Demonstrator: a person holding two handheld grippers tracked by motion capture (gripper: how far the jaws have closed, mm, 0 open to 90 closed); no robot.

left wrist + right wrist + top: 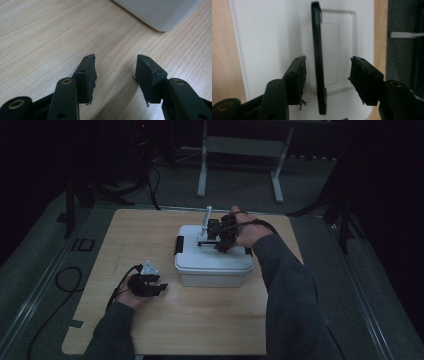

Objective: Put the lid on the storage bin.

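White storage box (214, 265) sits near the middle of the wooden table (200, 325), lid on, with a black latch (178, 245) on its left end. On the lid lies a black carry handle (318, 62), resting in a shallow recess. The right gripper (223, 236) is over the lid, and in the right gripper view its jaws stand apart on either side of the handle, not pressing it; the handle lies loose between them, nearer the left jaw. The left gripper (148, 285) rests low on the table just left of the box, apart from it. In the left gripper view its jaws are parted over bare wood with nothing between them, and a rounded corner of the box (160, 15) shows ahead.
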